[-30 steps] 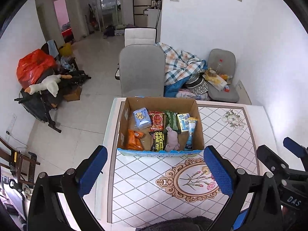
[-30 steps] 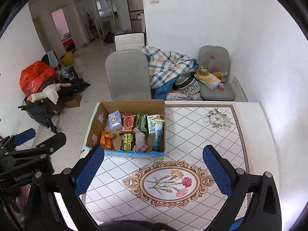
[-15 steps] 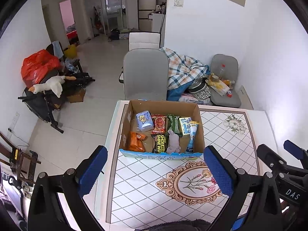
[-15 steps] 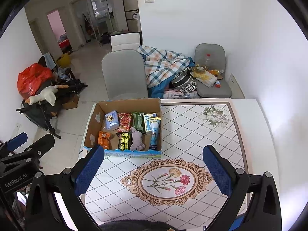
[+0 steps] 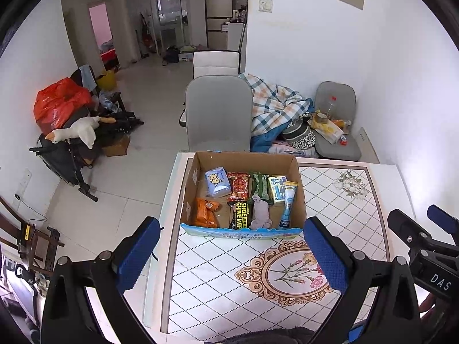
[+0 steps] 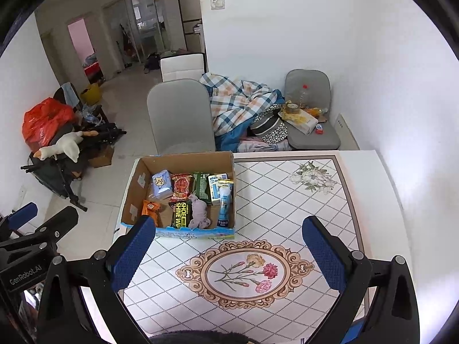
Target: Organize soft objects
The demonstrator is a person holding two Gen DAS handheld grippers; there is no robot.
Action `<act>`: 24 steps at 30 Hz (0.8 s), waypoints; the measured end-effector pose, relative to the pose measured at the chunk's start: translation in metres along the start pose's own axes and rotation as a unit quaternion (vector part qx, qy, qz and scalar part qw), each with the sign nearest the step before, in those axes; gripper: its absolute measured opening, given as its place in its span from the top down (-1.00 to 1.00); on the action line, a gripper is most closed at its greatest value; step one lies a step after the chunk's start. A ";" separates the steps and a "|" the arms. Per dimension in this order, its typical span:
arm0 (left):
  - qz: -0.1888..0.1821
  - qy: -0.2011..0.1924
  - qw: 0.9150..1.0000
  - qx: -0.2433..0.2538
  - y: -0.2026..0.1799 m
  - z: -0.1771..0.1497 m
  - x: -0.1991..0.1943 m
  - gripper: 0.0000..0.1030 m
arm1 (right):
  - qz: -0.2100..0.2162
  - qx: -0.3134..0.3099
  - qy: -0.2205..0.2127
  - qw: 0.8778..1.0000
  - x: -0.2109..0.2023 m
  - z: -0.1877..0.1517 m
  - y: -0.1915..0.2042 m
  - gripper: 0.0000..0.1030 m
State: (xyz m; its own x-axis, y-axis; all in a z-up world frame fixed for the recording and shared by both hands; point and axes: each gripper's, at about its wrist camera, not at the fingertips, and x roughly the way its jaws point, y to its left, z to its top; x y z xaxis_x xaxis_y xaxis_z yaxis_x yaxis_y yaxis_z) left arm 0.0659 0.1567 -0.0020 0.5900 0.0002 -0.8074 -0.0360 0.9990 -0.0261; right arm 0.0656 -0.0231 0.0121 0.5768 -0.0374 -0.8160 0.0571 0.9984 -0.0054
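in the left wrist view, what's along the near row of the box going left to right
orange packet → black shoe shine wipes pack → grey soft toy → blue-and-white tube, all inside the cardboard box.

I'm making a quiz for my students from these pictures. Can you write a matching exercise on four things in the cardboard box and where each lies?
Things:
1. blue pack
2. orange pack
3. tube
4. grey cloth

Places in the box:
A. near left corner
B. along the right wall
C. far left
D. near side, between the black pack and the tube

Pairs: 1-C, 2-A, 3-B, 4-D
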 end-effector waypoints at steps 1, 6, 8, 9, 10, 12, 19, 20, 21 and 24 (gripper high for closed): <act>-0.001 -0.001 1.000 0.000 0.000 0.000 0.000 -0.99 | 0.000 0.002 -0.001 1.000 0.000 0.000 -0.001 -1.00; 0.002 -0.001 1.000 0.004 -0.003 -0.002 0.000 -0.99 | -0.005 0.004 -0.002 1.000 -0.003 -0.001 -0.001 -1.00; 0.001 0.001 1.000 0.006 -0.003 -0.003 0.000 -0.99 | -0.006 0.005 -0.001 1.000 -0.003 -0.002 -0.002 -1.00; 0.001 0.001 1.000 0.006 -0.003 -0.002 0.001 -0.99 | -0.006 0.004 -0.001 1.000 -0.003 -0.001 -0.002 -1.00; 0.000 0.002 1.000 0.007 -0.003 -0.001 0.001 -0.99 | -0.008 0.004 -0.002 1.000 -0.004 -0.002 -0.002 -1.00; 0.000 0.003 1.000 0.007 -0.003 -0.002 0.001 -0.99 | -0.010 0.005 -0.003 1.000 -0.004 -0.002 -0.003 -1.00; 0.001 -0.001 1.000 0.009 -0.004 0.000 0.001 -0.99 | -0.016 0.008 -0.002 1.000 -0.005 -0.004 -0.004 -1.00; 0.001 -0.001 1.000 0.009 -0.005 0.000 0.001 -0.99 | -0.015 0.009 -0.001 1.000 -0.005 -0.005 -0.003 -1.00; 0.000 -0.001 1.000 0.009 -0.005 0.000 0.001 -0.99 | -0.015 0.009 0.001 1.000 -0.005 -0.005 -0.003 -1.00; 0.000 0.002 1.000 0.010 -0.005 0.000 0.001 -0.99 | -0.016 0.008 0.001 1.000 -0.005 -0.005 -0.001 -1.00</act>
State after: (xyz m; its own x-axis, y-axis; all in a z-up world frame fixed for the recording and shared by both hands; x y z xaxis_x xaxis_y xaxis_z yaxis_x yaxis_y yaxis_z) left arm 0.0670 0.1517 -0.0029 0.5866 0.0004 -0.8099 -0.0208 0.9997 -0.0146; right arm 0.0582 -0.0240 0.0131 0.5727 -0.0689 -0.8168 0.0880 0.9959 -0.0223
